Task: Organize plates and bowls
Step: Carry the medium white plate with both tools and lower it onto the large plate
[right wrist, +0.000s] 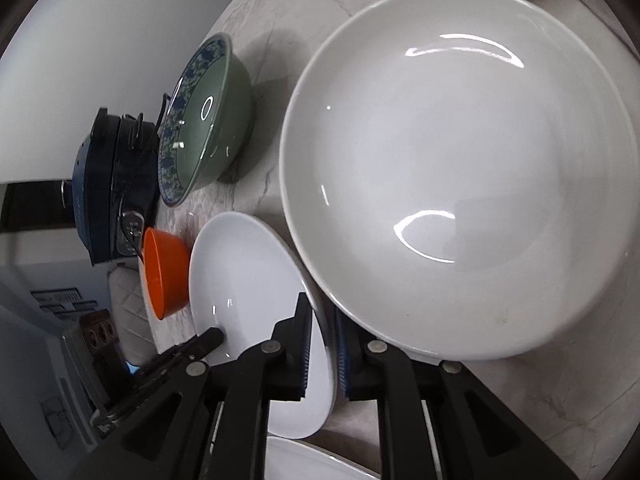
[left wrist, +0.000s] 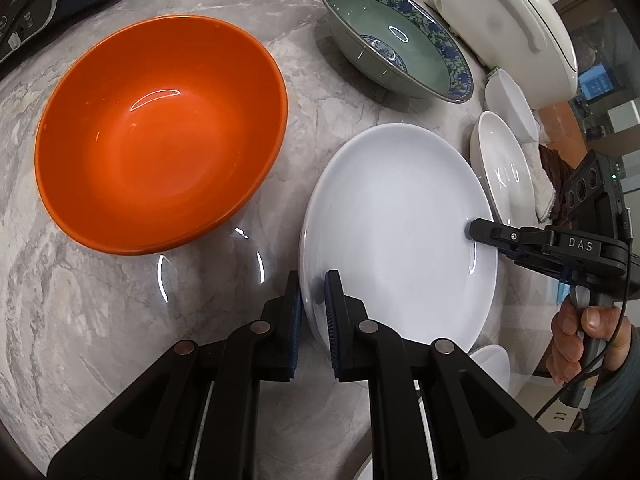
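Note:
A white plate (left wrist: 396, 220) is held at two opposite edges over the marble table (left wrist: 100, 320). My left gripper (left wrist: 313, 282) is shut on its near-left rim, one pad on each face. Across the plate, my right gripper (left wrist: 472, 233) pinches the right rim. In the right wrist view the right gripper (right wrist: 322, 322) is shut on the plate (right wrist: 240, 264) rim, and the left gripper (right wrist: 216, 336) shows at the far edge. An orange bowl (left wrist: 160, 132) stands left of the plate. A green bowl with a blue floral rim (left wrist: 396, 40) sits behind it.
A large white bowl (right wrist: 460, 184) stands close beside the right gripper. Smaller white dishes (left wrist: 500, 168) and a white appliance (left wrist: 504, 20) line the right side. A dark appliance (right wrist: 112, 184) stands behind the orange bowl (right wrist: 164, 272). Another white dish (right wrist: 312, 460) lies below the plate. A person's hand (left wrist: 576, 340) holds the right gripper.

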### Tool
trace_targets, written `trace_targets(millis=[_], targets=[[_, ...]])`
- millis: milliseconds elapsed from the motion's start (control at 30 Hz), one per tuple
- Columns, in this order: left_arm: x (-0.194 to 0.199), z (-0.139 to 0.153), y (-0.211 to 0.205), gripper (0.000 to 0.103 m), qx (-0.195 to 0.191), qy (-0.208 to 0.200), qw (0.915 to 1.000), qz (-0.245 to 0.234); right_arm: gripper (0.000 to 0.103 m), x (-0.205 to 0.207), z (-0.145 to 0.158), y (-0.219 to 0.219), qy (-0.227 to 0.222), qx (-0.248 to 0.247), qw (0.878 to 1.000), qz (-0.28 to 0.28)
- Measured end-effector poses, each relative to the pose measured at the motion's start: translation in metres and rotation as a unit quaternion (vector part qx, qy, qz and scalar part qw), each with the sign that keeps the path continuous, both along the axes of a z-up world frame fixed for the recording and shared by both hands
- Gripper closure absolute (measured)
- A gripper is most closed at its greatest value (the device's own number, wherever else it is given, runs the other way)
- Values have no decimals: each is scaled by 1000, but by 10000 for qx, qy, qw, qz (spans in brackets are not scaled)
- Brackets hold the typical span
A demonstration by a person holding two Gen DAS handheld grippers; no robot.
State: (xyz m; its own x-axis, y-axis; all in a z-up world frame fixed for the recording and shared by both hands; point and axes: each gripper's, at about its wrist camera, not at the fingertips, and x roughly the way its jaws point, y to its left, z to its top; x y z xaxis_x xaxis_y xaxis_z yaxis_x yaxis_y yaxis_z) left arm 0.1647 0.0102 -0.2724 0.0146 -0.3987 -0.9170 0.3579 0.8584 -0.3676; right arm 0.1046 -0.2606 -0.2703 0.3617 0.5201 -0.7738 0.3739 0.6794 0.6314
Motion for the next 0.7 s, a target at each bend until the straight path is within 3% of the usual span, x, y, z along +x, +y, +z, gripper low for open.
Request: trace_targets(millis=[67, 233, 400, 700], targets=[[0, 0, 0, 92, 12, -9, 10000, 22, 88, 2, 3, 5, 4, -150, 9998, 92], [3, 0, 2, 92, -1, -29, 10000, 8, 92, 4, -2, 0, 158, 49, 9997, -170], [0, 3, -5, 92, 175, -229, 9995, -163, 93, 5, 5, 8, 16, -395, 9992, 34], [-7, 7, -3, 92, 175, -380, 9990, -177, 92, 2, 10, 14, -86, -652, 9977, 155]])
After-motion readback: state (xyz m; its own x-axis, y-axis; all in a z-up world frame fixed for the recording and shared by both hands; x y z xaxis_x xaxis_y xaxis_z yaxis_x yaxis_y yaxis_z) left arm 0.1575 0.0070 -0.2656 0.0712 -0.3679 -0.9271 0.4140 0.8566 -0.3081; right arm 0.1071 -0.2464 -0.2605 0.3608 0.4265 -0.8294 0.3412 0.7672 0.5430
